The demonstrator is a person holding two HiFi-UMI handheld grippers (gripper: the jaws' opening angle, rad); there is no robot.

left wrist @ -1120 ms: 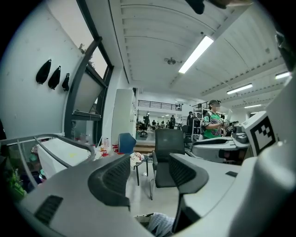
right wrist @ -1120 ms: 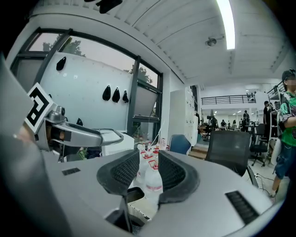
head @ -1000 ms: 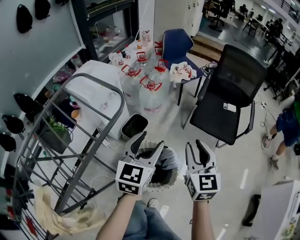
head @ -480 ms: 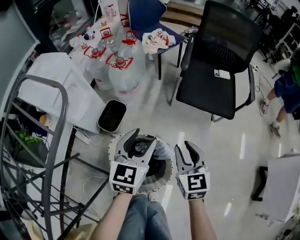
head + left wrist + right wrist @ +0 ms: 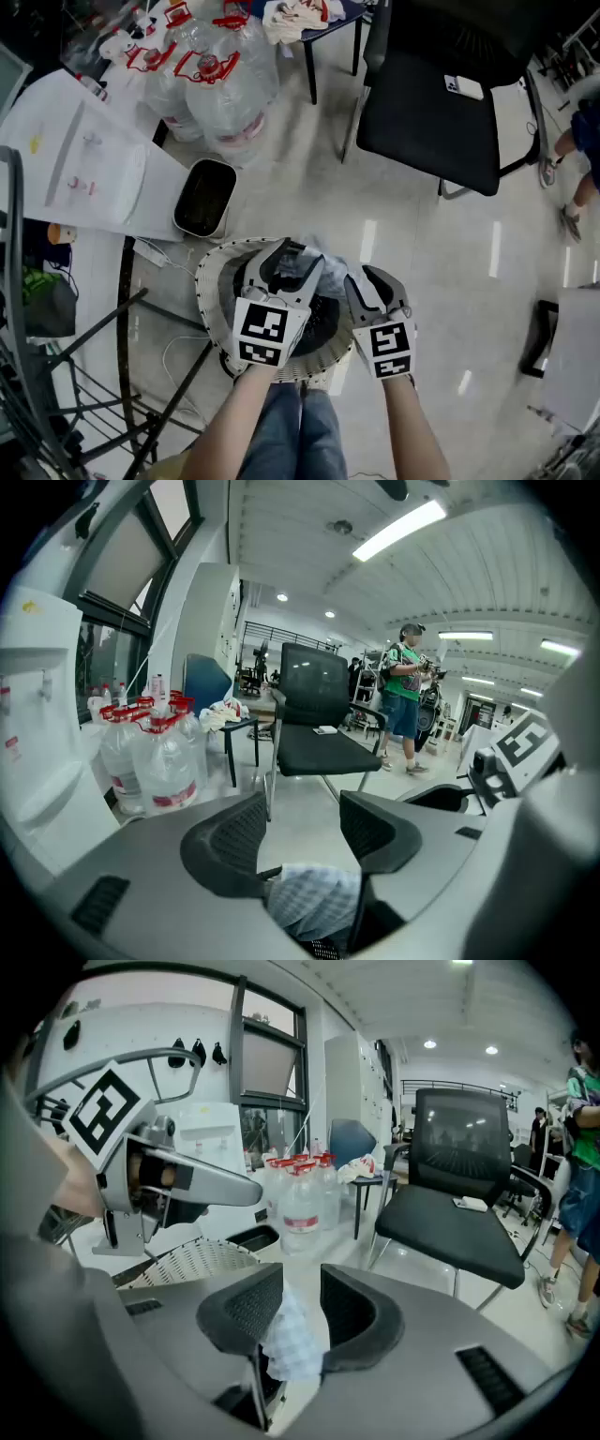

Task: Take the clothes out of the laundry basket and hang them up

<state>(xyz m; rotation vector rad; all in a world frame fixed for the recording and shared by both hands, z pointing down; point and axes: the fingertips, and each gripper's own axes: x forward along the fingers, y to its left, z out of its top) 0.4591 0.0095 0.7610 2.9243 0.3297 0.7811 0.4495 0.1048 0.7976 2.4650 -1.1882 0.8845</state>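
pale checked cloth [image 5: 330,258] lies in the round white perforated laundry basket [image 5: 214,286], just below both tools. left gripper [image 5: 292,267]: wide open, jaws just eased inward; right gripper [image 5: 375,284]: half open. cloth shows in both gaps, seemingly unpinched.

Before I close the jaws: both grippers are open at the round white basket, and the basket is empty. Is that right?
Not empty: the basket holds a pale checked garment, as the head view shows. The left gripper and right gripper are indeed open at it.
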